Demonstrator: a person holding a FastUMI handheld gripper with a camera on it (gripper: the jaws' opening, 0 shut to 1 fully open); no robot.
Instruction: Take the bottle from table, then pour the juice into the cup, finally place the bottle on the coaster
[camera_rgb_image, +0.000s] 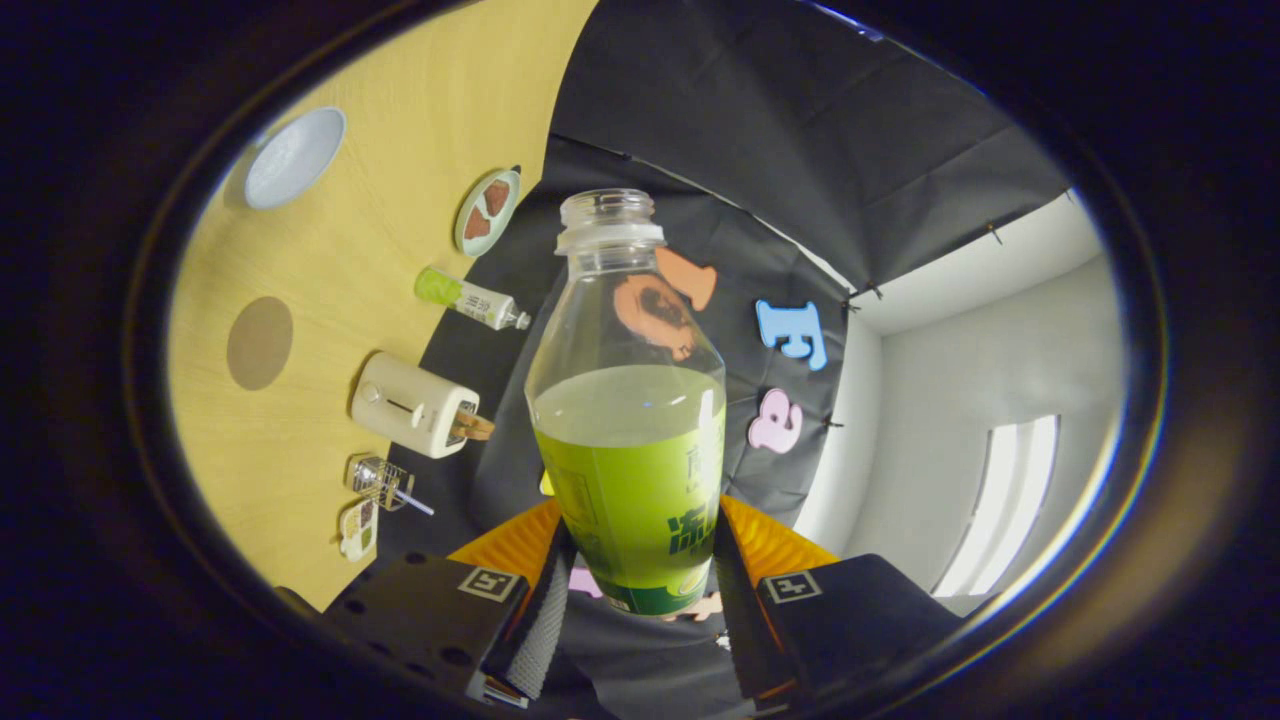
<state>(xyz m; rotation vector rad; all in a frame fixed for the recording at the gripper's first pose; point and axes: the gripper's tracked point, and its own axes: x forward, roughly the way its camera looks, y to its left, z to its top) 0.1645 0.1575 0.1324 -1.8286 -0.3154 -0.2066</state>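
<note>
Squarely between clamping fingers (560, 600): bottle (632, 470).

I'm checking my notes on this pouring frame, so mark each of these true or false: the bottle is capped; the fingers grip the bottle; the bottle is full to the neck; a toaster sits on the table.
1. The bottle is capped. False: its mouth is open, no cap on it.
2. The fingers of the gripper grip the bottle. True: one presses on each side near its base.
3. The bottle is full to the neck. False: the juice reaches about halfway up.
4. A toaster sits on the table. True.
</note>
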